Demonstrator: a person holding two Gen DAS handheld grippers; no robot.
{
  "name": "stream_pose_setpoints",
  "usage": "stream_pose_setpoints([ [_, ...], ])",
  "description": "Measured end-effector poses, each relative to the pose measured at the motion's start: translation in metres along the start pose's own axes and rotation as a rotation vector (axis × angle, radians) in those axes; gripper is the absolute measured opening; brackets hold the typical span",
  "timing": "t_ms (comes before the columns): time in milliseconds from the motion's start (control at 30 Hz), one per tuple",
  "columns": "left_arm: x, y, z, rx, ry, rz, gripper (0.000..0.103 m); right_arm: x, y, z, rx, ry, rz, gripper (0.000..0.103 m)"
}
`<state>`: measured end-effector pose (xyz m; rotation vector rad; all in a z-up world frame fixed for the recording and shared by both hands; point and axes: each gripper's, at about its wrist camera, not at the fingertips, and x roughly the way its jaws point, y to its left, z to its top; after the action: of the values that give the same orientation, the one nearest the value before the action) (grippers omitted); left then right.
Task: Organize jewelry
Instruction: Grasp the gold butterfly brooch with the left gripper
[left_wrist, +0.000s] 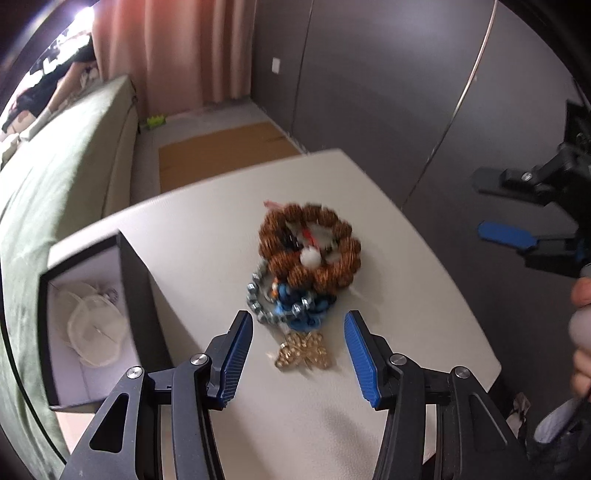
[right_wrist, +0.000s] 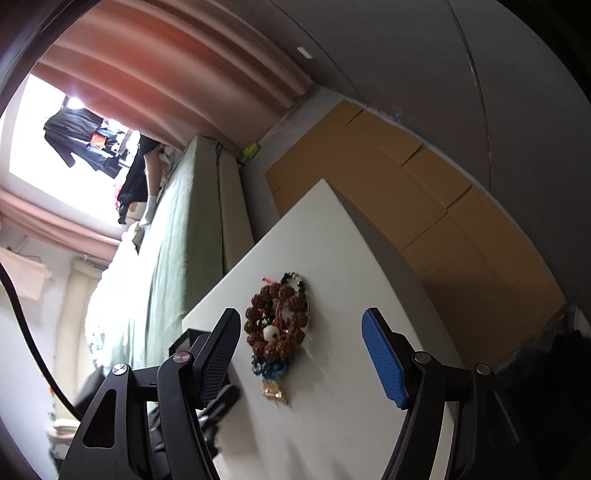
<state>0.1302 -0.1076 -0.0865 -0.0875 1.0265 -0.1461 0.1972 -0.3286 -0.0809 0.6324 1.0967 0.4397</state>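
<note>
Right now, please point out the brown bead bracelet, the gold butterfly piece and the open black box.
Brown bead bracelet (left_wrist: 334, 275): left wrist view, a bead on its near side.
Gold butterfly piece (left_wrist: 303, 351): left wrist view, its middle.
Open black box (left_wrist: 142, 295): left wrist view, its right wall.

The white surface looks smooth and matt. On it, the brown bracelet of rough, knobbly seed-like beads lies beside shiny silver metal beads and a glinting gold metal ornament. The left tool has matt black plastic arms and ribbed blue pads.
</note>
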Motion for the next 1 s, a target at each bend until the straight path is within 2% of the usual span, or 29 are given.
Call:
stream_pose_setpoints([
  [233, 0.027, -0.003, -0.009, -0.026, 0.056, 0.03, 0.053, 0.001, -0.002, -0.004, -0.014, 0.032, -0.001, 0.07],
  [367, 0.043, -0.002, -0.013, -0.038, 0.088, 0.053, 0.053, 0.006, 0.003, -0.01, -0.054, 0.049, -0.039, 0.069],
  [467, 0.043, -0.003, -0.015, -0.036, 0.066, 0.052, 0.048, 0.007, 0.003, -0.012, -0.06, 0.048, -0.05, 0.07],
  [500, 0.043, -0.003, -0.016, -0.04, 0.058, 0.047, 0.039, 0.008, 0.002, -0.013, -0.059, 0.048, -0.052, 0.069],
  [533, 0.043, -0.002, -0.016, -0.04, 0.057, 0.055, 0.036, 0.009, 0.003, -0.013, -0.059, 0.05, -0.055, 0.069],
  [667, 0.038, 0.002, -0.018, -0.04, 0.052, 0.028, 0.036, 0.017, 0.004, -0.015, -0.058, 0.063, -0.074, 0.069],
  [1000, -0.016, 0.038, 0.0, -0.114, -0.078, 0.004, 0.036, 0.045, 0.01, -0.015, -0.055, 0.08, -0.099, 0.067],
])
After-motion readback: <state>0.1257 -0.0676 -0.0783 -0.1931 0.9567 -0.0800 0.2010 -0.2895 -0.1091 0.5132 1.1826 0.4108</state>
